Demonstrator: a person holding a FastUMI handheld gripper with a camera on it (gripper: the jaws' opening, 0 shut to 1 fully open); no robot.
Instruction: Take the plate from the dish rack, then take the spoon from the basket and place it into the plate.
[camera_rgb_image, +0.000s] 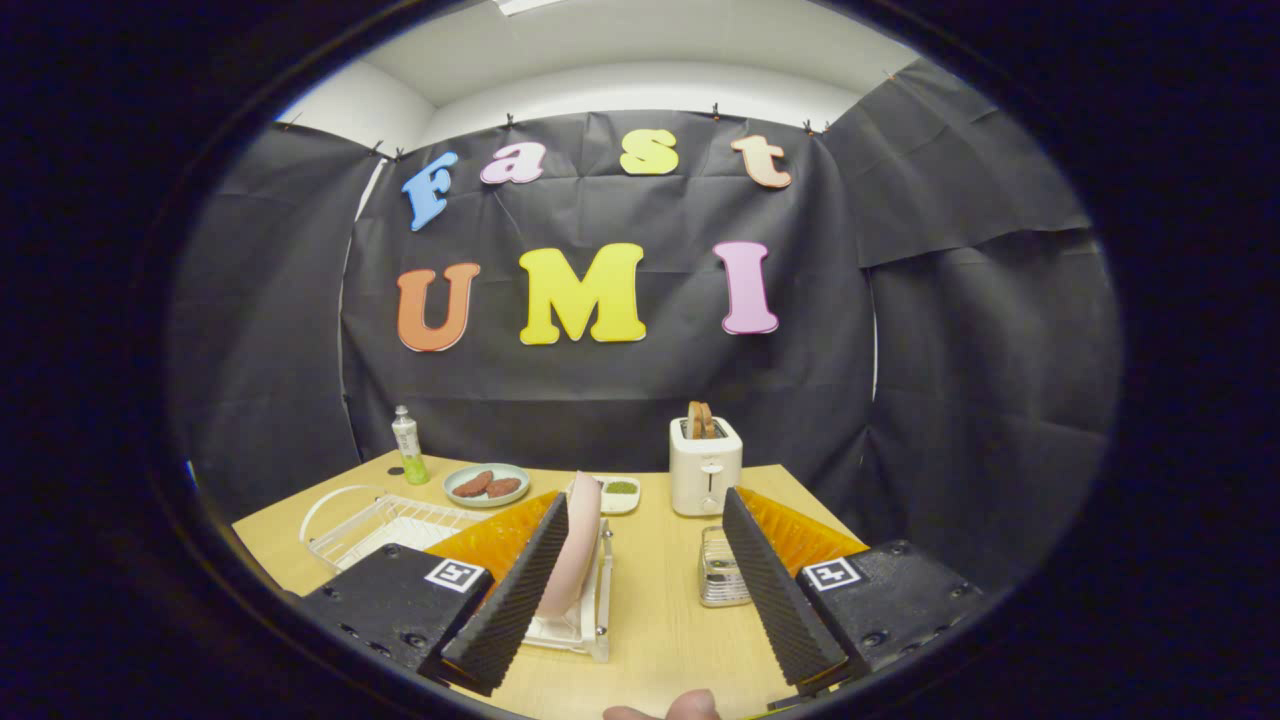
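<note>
On my far left a green-capped bottle (408, 446) stands at the back of the wooden table (660, 610), with a white wire basket (375, 520) in front of it. I can't make out a spoon in that basket; the wires and my left finger cover most of it. Beyond the basket sits a grey dish (487, 484) with two brown patties.

My gripper (640, 590) is spread wide and grips nothing. The pink plate (574, 545) stands on edge in the white dish rack (585, 625), just inside my left finger (510, 590); I can't tell whether the pad touches it. The right finger (775, 590) is well apart from it.

I judge this to be the first step, the plate not yet taken. Next I would need to shift left so the rim sits between both pads, then close and lift straight up out of the slot.

Behind the plate is a small white dish of something green (620, 489). Further right stand a white toaster (706, 465) with bread in it and a small clear holder (722, 570), half hidden by the right finger. A fingertip (690, 706) shows at the bottom, cut off.
</note>
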